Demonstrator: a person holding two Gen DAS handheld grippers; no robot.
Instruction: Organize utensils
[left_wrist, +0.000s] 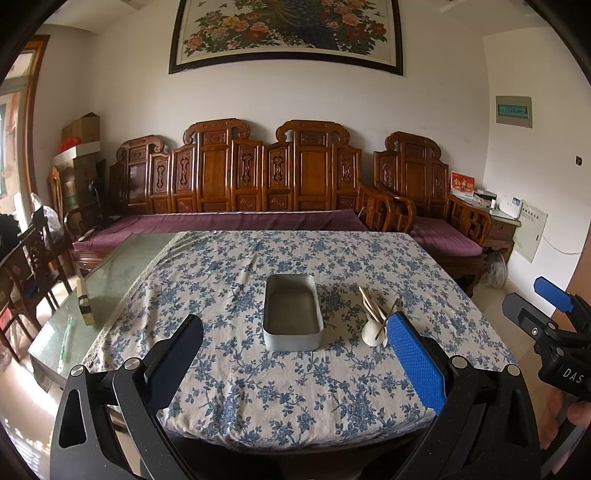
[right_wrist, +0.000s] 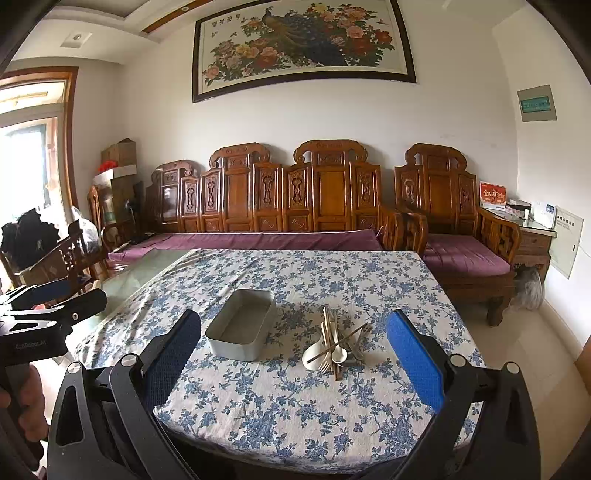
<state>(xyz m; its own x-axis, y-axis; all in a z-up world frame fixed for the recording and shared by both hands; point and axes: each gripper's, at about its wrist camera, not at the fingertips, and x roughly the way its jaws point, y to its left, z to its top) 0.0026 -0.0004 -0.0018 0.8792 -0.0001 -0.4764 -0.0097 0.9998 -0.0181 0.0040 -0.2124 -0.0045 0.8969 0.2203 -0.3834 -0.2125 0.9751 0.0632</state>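
- One rectangular grey metal tin with rounded corners (right_wrist: 242, 330) stands open-topped on the blue-and-white floral tablecloth (right_wrist: 295, 410), near the middle of the table; nothing lies inside it.
- One heap of utensils (right_wrist: 334, 349) lies on the cloth just to the right of the tin, apart from it.
- In that heap I count one white ceramic soup spoon (right_wrist: 313, 355), one pale fork (right_wrist: 325, 363), one smaller pale spoon (right_wrist: 339, 355) and several wooden chopsticks (right_wrist: 327, 328); one thin dark stick (right_wrist: 341, 341) lies crosswise over the rest. The exact number of chopsticks cannot be told, as they overlap.
- Two grippers are in view. The left gripper (left_wrist: 295, 354) hovers over the near edge of the table with its jaws spread wide and nothing between them; the tin sits beyond the gap.
- The right gripper (right_wrist: 293, 350) likewise hangs above the near edge, jaws wide apart and holding nothing; tin and utensil heap both show between its fingers, further along the table.
- Each gripper has one blue-padded finger (right_wrist: 415, 365) and one dark finger (right_wrist: 171, 356).
- Behind the table stand one long carved wooden bench with a purple cushion (right_wrist: 258, 218) and one matching carved armchair (right_wrist: 450, 221).
- One framed painting of a peacock among flowers (right_wrist: 303, 42) hangs on the white wall above them.
- To the left of the cloth, a glass tabletop (left_wrist: 122, 266) lies bare.
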